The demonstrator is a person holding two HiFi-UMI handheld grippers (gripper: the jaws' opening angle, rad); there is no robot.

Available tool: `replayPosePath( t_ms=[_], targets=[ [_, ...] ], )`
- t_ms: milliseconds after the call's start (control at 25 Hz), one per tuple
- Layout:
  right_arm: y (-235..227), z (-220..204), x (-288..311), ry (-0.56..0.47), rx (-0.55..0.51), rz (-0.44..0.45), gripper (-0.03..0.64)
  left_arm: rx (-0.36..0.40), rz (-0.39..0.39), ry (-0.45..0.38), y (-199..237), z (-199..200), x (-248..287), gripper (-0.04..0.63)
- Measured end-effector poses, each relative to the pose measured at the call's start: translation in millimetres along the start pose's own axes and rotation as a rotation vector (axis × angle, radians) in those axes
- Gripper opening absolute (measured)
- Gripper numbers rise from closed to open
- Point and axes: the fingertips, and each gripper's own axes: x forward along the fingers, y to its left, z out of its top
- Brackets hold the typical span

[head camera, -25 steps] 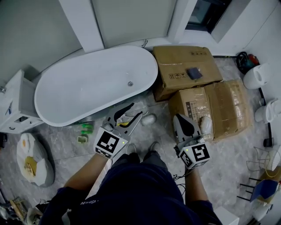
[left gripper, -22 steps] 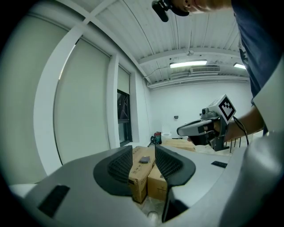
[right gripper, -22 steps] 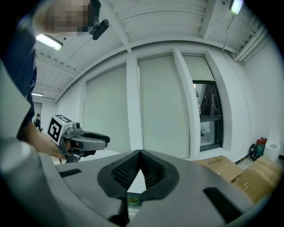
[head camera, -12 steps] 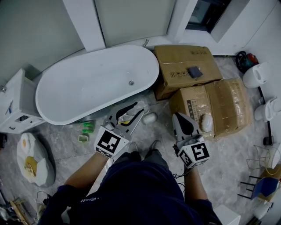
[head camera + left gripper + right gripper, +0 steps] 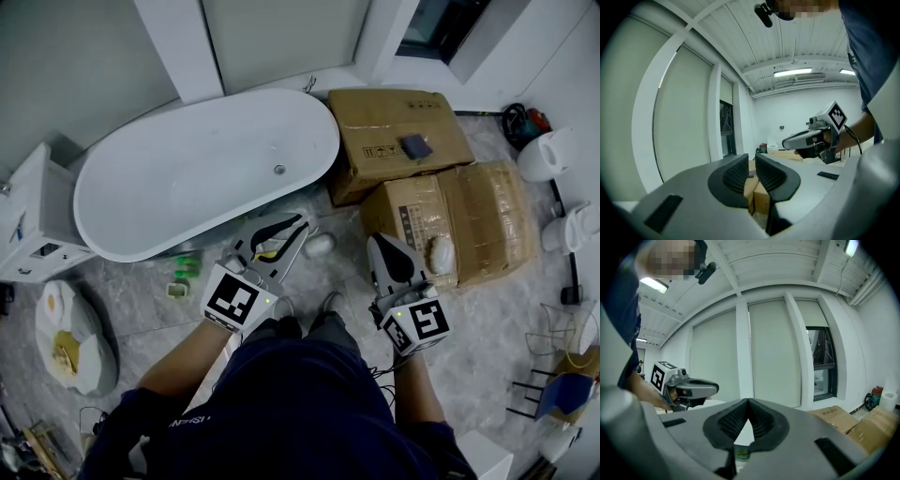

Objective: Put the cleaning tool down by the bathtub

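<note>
Since a second ago the left gripper (image 5: 302,226) has narrowed from wide apart to a slim gap, and its jaws are closing. Its own view shows nothing between the pads, only cardboard boxes (image 5: 761,196) beyond. Only the head view shows the yellow cleaning tool (image 5: 268,253) on the floor at frame center, beside the bathtub (image 5: 187,178). The right gripper (image 5: 379,246) has its jaws together and holds nothing.
</note>
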Motion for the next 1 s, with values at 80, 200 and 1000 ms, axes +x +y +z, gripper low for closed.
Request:
replayPosePath(
  t_ms=[80,200,1000],
  targets=[
    [1.7,2.2,1.9,-0.001,-0.004,0.009,0.005,0.0,-0.003,-0.005,0.5,2.3,0.7,0.06],
    [5.6,4.8,4.0,-0.003,-0.008,0.019,0.005,-0.002,-0.007,-0.012,1.3,5.2,0.5,0.051],
    [8.6,3.9,14.1,0.009,-0.004,0.038,0.005,-0.034,-0.014,-0.011,9.9,2.6,2.0,0.031]
  ],
)
